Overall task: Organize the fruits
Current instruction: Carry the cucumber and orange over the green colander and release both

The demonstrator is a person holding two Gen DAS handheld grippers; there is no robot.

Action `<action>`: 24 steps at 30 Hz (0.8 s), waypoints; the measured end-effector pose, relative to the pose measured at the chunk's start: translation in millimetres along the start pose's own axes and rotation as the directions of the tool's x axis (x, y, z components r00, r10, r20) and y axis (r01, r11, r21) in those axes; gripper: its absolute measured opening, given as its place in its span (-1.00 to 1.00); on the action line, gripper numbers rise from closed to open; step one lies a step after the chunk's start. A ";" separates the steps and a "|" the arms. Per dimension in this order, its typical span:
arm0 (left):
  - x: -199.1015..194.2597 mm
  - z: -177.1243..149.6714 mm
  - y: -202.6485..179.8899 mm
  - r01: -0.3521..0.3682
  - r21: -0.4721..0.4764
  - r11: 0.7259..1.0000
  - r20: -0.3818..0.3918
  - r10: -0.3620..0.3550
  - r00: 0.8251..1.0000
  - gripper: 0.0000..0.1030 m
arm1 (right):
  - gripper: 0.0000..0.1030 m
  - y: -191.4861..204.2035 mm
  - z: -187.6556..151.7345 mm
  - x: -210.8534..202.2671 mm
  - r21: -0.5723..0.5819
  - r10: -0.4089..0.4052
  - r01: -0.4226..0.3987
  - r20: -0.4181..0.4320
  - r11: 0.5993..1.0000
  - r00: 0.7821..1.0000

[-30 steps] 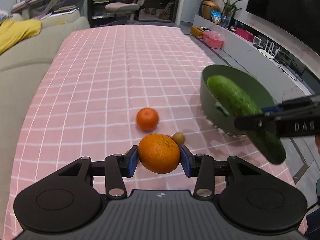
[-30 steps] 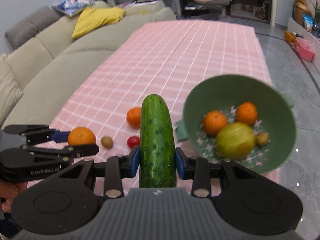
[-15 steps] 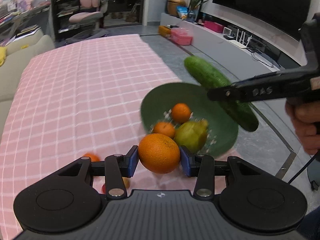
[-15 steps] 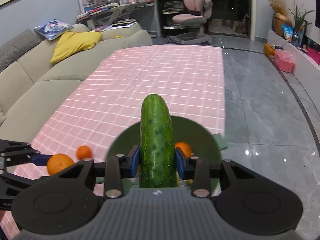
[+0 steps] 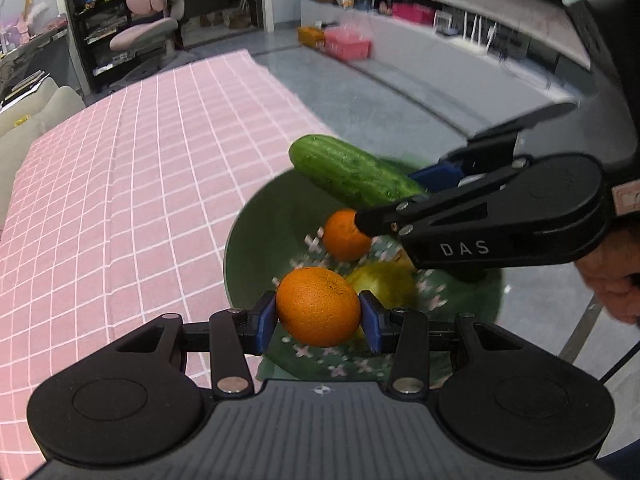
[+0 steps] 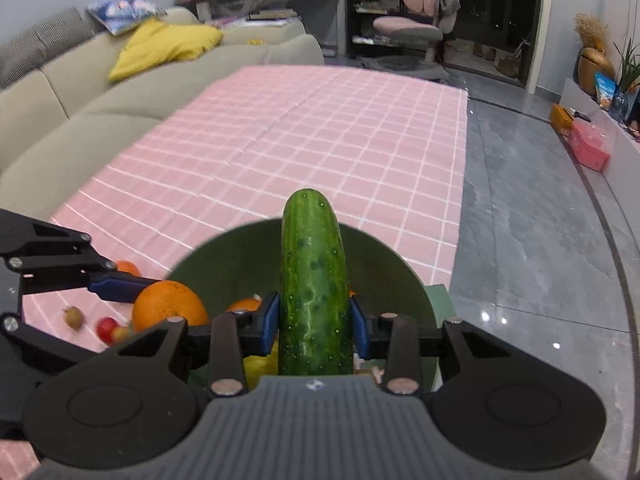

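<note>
Nearest the left camera, the left gripper clamps a large orange between its blue pads, held above the near side of a green colander bowl; the right gripper grips a cucumber upright along its fingers, its tip reaching over the bowl's far rim. Inside the bowl lie a small orange and a yellow-green fruit on a perforated bottom. The bowl sits near the edge of a table under a pink checked cloth, where a small red fruit and a brown one lie loose. Beyond stand a beige sofa with a yellow cushion, a pink desk chair, grey glossy floor tiles and a pink box
</note>
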State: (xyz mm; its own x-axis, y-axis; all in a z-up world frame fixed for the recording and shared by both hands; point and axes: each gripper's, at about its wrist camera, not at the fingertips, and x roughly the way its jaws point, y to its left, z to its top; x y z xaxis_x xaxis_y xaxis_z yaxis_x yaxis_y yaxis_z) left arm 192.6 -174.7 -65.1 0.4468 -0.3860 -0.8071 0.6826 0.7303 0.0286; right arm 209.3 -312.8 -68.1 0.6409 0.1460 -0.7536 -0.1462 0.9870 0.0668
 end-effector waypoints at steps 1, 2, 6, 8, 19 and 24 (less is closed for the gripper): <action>5.2 0.1 -0.7 0.000 0.007 1.000 -0.017 0.000 1.000 -0.04 | -0.35 1.2 -0.9 4.3 -0.009 -0.008 0.008 -0.011 1.000 1.000; 9.2 0.0 -1.8 0.008 0.013 1.000 -0.029 -0.007 1.000 -0.04 | -0.35 2.8 -1.5 9.6 -0.023 -0.014 0.014 -0.025 1.000 1.000; 20.2 -2.2 -4.1 0.009 0.030 0.999 -0.068 -0.007 0.998 -0.04 | -0.34 10.1 -6.6 24.2 -0.083 -0.012 0.006 -0.072 0.997 0.997; 22.8 -3.8 -3.4 0.009 0.029 1.000 -0.069 -0.007 0.998 -0.04 | -0.34 11.1 -7.4 29.1 -0.094 -0.023 0.014 -0.091 0.995 0.996; 1.7 4.7 -7.3 -0.029 0.048 0.998 -0.020 0.030 0.999 0.71 | 0.11 8.7 6.9 9.5 -0.035 -0.042 0.040 -0.034 0.999 0.999; -43.6 -6.4 8.1 -0.021 -0.010 1.000 0.061 0.022 0.998 0.72 | 0.12 7.0 22.5 -33.0 0.046 -0.053 0.050 0.072 0.998 0.996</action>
State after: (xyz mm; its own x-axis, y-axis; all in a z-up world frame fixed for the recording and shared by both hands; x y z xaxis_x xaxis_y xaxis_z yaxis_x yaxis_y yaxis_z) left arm 174.9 -148.3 -33.4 0.4962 -0.4037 -0.7686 0.6671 0.7439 0.0399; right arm 204.1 -309.2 -28.1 0.7007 0.0975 -0.7067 -0.0788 0.9951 0.0592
